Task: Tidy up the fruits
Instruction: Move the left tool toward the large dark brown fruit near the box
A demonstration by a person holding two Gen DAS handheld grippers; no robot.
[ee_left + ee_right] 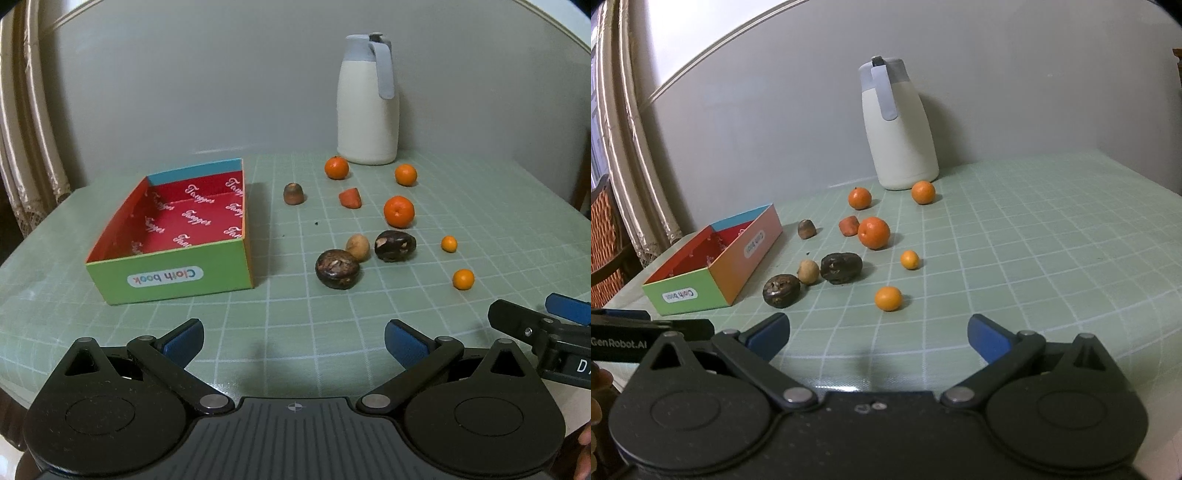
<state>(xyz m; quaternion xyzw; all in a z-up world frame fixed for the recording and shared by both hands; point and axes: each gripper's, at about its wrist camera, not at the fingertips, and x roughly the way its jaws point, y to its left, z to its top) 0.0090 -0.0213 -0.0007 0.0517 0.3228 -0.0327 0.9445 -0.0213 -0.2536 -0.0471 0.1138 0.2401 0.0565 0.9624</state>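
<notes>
Left wrist view: orange mandarins (398, 211) (glossy), dark wrinkled fruits (338, 269) scattered.

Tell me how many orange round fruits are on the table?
5. Two sit near the white jug: one left, one right. The biggest is mid-table. Two tiny ones, and, lie nearest the right gripper. None seem hidden; the box looks empty.
</notes>
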